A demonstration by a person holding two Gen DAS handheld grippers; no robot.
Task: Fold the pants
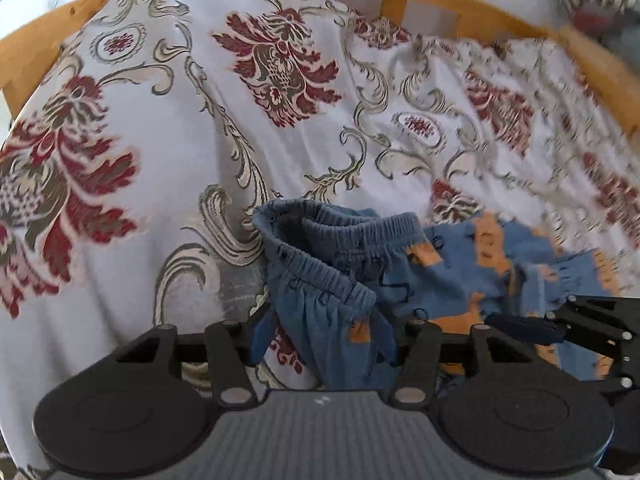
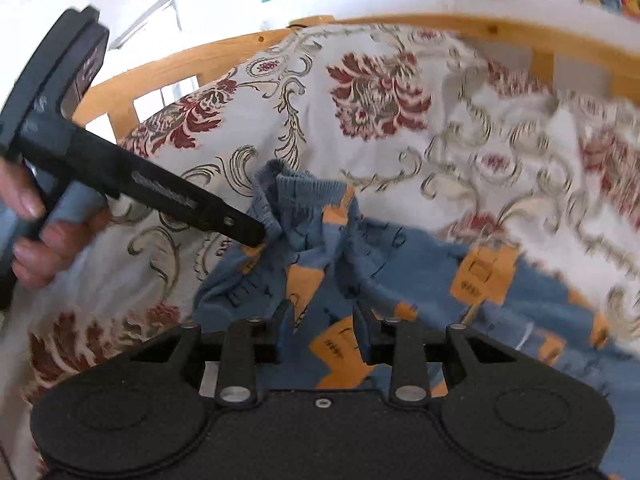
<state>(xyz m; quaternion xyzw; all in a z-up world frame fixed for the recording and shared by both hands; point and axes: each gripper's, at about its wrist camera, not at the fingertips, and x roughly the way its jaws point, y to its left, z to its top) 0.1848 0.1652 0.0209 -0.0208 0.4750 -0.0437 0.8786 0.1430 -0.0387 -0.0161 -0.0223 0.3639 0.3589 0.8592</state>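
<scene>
A: Where are the pants (image 1: 360, 264)?
B: Crumpled on the bed (image 1: 180, 128), waistband nearest the left gripper (image 1: 322, 340); fingers spread, fabric between.
A: Right gripper (image 2: 324, 334)?
B: Half-spread over the legs, which trail rightward.

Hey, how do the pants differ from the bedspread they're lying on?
The pants are blue with orange patches; the bedspread is white with dark red flowers and scrolls. The pants lie crumpled in a small heap, waistband gaping; the bedspread spreads wide, only gently wrinkled. Both are patterned cloth.
</scene>
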